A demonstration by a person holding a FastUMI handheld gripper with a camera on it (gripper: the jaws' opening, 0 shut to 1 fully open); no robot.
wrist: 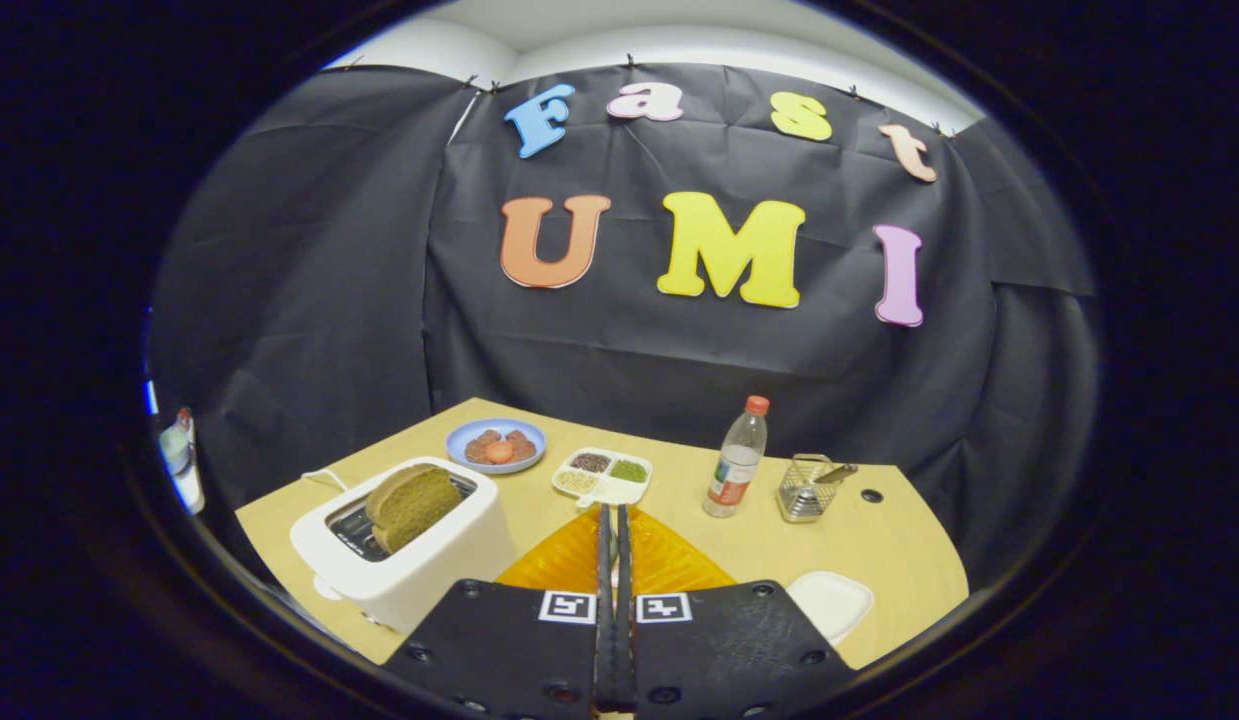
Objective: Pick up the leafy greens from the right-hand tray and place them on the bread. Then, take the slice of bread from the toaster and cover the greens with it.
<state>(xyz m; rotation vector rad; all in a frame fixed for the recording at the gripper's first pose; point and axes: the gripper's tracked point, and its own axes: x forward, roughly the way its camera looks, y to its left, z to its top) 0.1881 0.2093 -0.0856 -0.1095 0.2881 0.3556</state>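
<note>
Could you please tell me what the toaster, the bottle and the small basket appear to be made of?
White toaster: smooth, glossy plastic, seemingly. Clear red-capped bottle: transparent plastic, probably. Small silvery basket: metal wire, its open mesh glinting. Gripper jaws are together, holding nothing.

Ahead: I see my hand-held gripper (611, 520) pressed closed over the orange mat (669, 565), nothing between its fingers.
Left: toaster (404, 545) with bread slice (411, 505) blocks me.
Right: bare tabletop (879, 540) before the bottle (736, 460) and wire basket (807, 488).
Beyond: divided tray (602, 476), blue plate (496, 444).
</note>
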